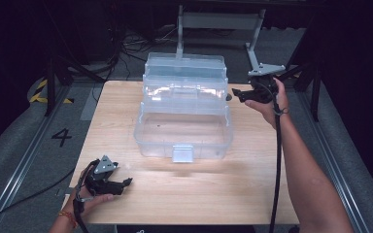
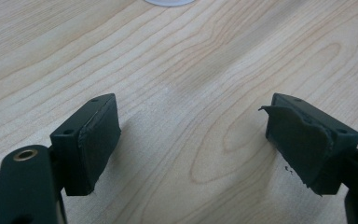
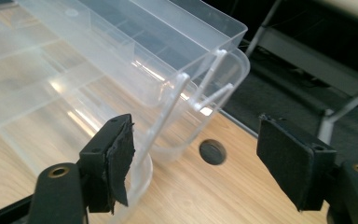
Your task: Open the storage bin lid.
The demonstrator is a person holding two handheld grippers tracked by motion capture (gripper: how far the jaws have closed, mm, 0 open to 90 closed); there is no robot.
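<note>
Right gripper view looks along the right claw (image 3: 193,158), whose jaws stand apart with nothing pressed between the pads; a thin clear hinge arm (image 3: 168,109) of the transparent tiered box (image 3: 121,56) rises just inside the left pad, not gripped. Behind it lie the box's upper trays, fanned open, and a dark round hole (image 3: 213,151) in the worktop (image 3: 200,196) close by the box's corner. In the high view that right claw (image 1: 237,94) hovers at the box's far right side, level with the middle tray, while the box (image 1: 184,109) sits in the middle of the worktop (image 1: 189,194), its three tiers stepped back toward the far edge and its latch (image 1: 182,153) facing the near edge. The left claw (image 1: 126,183) rests low at the near left corner, well apart from the box; in the left gripper view its jaws are spread wide over bare wood (image 2: 191,70), empty.

By the look of it, the box is fully opened and the right claw is released beside the linkage. The next move likely calls for a careful hold or push on the tray end to fold the tiers forward without the light box sliding.
</note>
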